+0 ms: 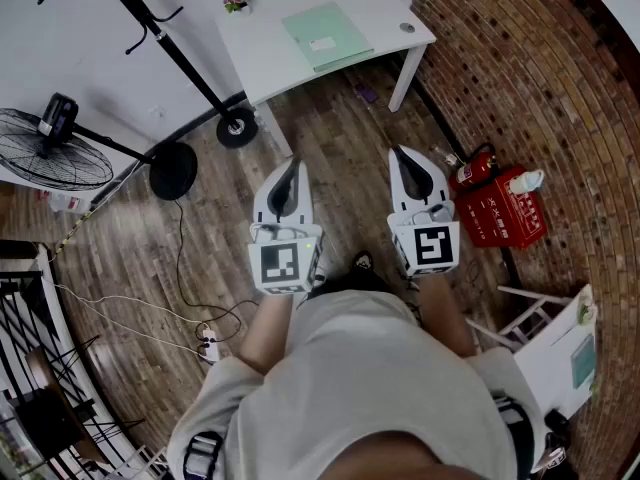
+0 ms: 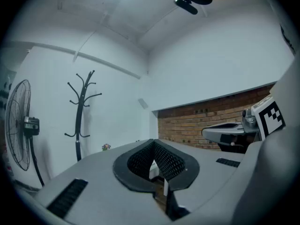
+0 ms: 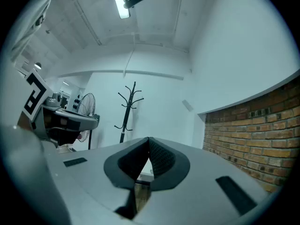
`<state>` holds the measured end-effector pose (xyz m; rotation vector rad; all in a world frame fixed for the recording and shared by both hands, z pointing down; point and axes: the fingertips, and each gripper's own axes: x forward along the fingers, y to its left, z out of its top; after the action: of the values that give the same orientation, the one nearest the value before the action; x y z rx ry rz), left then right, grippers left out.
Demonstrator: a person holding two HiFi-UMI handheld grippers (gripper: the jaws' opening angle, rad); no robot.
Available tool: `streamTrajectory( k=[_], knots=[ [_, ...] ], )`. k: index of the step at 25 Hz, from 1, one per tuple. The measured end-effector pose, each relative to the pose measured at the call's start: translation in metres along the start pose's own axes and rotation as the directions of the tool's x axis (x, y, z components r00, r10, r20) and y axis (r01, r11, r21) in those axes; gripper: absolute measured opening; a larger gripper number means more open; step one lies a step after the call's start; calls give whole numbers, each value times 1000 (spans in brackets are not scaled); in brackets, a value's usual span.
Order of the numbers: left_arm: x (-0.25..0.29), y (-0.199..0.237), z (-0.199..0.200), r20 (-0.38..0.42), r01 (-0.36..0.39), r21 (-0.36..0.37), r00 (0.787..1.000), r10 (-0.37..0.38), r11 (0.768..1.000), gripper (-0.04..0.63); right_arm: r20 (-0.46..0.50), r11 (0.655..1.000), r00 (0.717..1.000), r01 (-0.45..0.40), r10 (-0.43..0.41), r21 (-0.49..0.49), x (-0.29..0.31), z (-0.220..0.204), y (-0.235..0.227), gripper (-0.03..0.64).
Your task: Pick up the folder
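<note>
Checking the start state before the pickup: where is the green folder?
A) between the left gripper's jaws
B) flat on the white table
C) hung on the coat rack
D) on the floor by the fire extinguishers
B: the head view shows the green folder lying flat on the white table, touched by neither gripper.

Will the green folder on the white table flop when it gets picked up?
The green folder looks thin and lies flat on the white table, so it is probably light and may sag if lifted by one edge. Its smooth-looking cover might slide along the tabletop when pushed. Being flat, it seems unlikely to roll or tip.
</note>
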<state>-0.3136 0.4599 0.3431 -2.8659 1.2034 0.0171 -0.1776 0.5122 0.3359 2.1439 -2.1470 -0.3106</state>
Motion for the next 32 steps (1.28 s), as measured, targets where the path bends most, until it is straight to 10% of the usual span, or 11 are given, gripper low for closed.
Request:
streamTrajectory(
  k=[32],
  knots=[
    [11, -21, -28, -95, 76, 18, 993, -74, 997, 94, -36, 998, 998, -59, 59, 16, 0, -20, 3, 60]
  ],
)
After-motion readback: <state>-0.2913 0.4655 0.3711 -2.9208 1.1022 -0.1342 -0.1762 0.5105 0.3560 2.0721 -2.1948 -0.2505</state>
